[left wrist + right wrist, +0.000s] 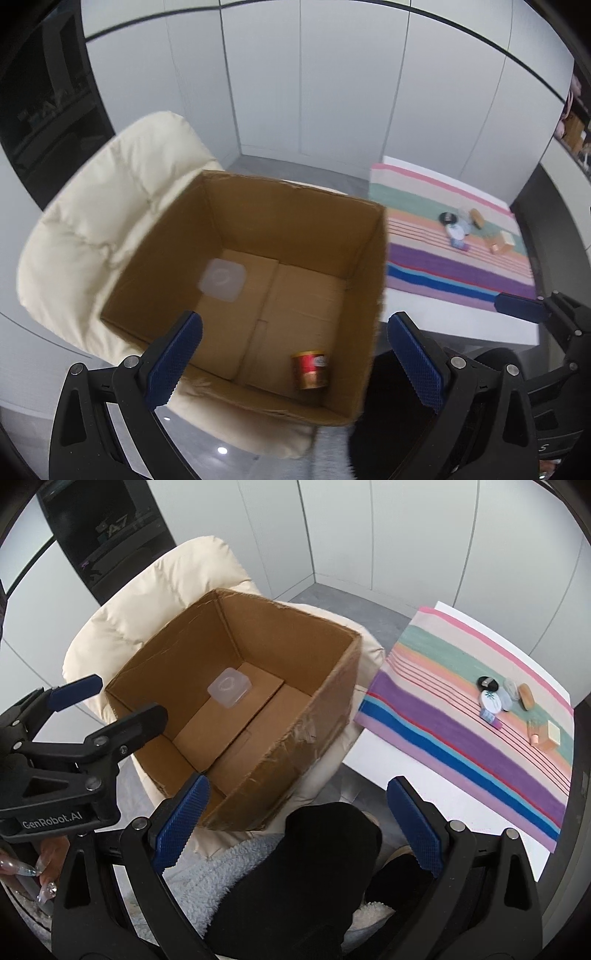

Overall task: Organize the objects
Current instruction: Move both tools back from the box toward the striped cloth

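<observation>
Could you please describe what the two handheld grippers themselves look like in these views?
Both are black plastic clamp-style frames with silver rivets. The left gripper and right gripper each carry two blue, ridged rubber pads. White "GenRobot.AI" lettering marks the left one. The hand holding it has long, clear, jewelled nails.

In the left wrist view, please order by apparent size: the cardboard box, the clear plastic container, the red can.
1. cardboard box, by far the largest.
2. clear plastic container.
3. red can.
The last two look close in size; the can is nearer the camera, so their ranking is unsure.
</observation>
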Demonstrator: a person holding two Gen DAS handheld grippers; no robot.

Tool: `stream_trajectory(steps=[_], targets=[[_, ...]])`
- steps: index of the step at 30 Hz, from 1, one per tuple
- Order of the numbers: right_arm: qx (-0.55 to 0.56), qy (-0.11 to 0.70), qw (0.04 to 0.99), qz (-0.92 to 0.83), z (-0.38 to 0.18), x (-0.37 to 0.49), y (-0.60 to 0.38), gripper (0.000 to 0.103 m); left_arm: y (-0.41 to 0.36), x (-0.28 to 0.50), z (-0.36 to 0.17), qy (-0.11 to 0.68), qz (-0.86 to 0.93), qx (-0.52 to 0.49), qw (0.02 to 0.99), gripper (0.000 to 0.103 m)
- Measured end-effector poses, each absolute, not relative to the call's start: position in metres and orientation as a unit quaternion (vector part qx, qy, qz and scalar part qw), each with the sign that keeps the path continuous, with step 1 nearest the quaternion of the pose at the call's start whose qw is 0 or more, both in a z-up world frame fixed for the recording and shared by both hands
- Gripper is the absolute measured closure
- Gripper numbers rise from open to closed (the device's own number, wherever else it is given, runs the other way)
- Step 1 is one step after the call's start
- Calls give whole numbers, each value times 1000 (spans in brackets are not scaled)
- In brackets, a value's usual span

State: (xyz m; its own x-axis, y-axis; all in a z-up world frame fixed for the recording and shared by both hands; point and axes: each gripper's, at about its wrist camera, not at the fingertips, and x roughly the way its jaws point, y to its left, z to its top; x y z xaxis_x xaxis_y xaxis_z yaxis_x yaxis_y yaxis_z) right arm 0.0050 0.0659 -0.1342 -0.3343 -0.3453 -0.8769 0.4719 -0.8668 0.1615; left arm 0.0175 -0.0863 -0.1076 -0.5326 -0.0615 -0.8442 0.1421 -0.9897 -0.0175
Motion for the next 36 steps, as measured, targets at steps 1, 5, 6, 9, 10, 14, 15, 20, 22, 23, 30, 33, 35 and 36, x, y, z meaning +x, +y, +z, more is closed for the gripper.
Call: stream_trajectory(steps=[1, 5, 6, 9, 10, 14, 15, 20, 22, 23, 30, 33, 35, 36], targets=[[517, 60, 248, -817, -133, 4, 69, 5, -83, 15, -109, 48, -873, 483, 52, 2], [512, 57, 229, -826, -131, -2, 89, 5, -72, 6, -113, 66, -869, 488, 35, 2], [511, 55, 224, -828, -130, -3, 93, 5, -70, 5, -113, 66, -869, 489, 34, 2], [506, 49, 209, -835, -131, -7, 109, 5, -58, -2, -116, 64, -866, 495, 27, 2], [504, 48, 203, -838, -131, -8, 115, 5, -55, -4, -116, 65, -866, 495, 24, 2], [502, 16, 168, -848, -136, -16, 151, 5, -31, -14, -116, 43, -870, 492, 15, 2], [504, 5, 162, -848, -137, -19, 162, 5, -23, -17, -116, 37, -871, 490, 9, 2], [494, -36, 110, -862, -136, -31, 221, 5, 20, -37, -116, 9, -875, 484, -13, 2], [493, -50, 96, -864, -136, -36, 242, 5, 43, -47, -119, -2, -872, 488, -29, 2], [492, -55, 85, -865, -136, -39, 257, 5, 52, -52, -121, -5, -871, 491, -37, 2], [487, -88, 18, -869, -145, -50, 342, 5, 138, -93, -137, -24, -854, 513, -86, 2], [481, -102, -8, -871, -151, -53, 377, 5, 176, -115, -140, -29, -857, 505, -97, 2], [479, -111, -22, -870, -157, -57, 402, 5, 199, -130, -144, -37, -860, 499, -102, 2], [478, -114, -28, -870, -159, -59, 410, 5, 213, -139, -147, -46, -864, 487, -115, 2]])
